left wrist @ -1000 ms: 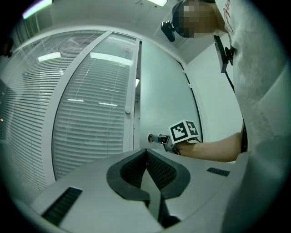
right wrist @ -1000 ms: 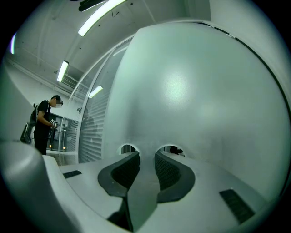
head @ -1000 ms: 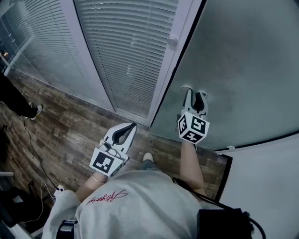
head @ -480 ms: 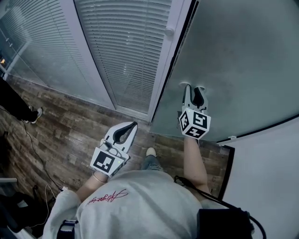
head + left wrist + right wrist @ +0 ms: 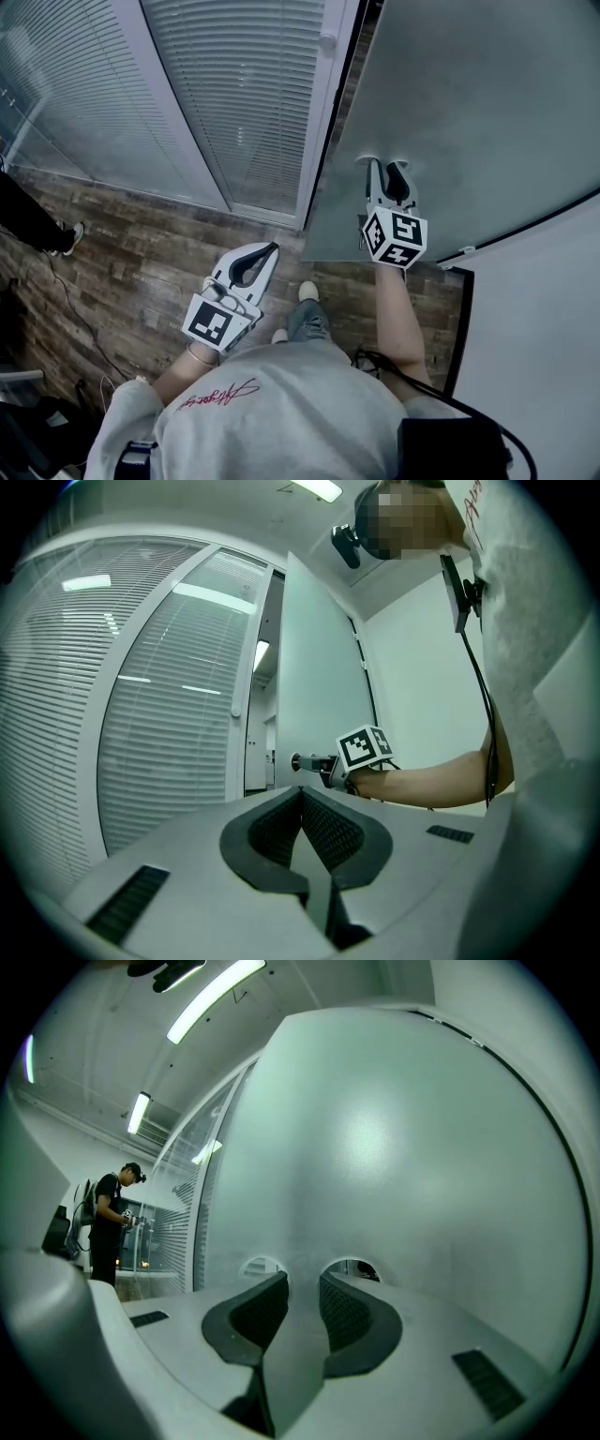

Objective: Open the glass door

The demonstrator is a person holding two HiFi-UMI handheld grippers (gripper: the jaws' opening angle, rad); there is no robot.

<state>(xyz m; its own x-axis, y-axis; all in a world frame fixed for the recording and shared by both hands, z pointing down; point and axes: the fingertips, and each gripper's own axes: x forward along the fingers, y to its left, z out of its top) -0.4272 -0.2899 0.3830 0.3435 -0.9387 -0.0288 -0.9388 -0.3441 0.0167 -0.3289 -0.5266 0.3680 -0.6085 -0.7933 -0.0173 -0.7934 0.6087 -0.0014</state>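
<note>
A pale grey shirt [image 5: 281, 412] bears red cursive script [image 5: 211, 396] too loose to read. Just ahead of it, the left gripper [image 5: 270, 249] hangs over the brown wood-plank floor [image 5: 141, 253], jaws closed together on nothing. Farther out, the right gripper [image 5: 386, 165] has its jaws a narrow gap apart, empty, tips against the frosted glass door [image 5: 469, 112]. The door stands ajar, a dark gap between it and the white frame [image 5: 319, 122]. Beyond are pale slatted blinds [image 5: 244, 94] and a dark-clothed person [image 5: 112, 1218].
</note>
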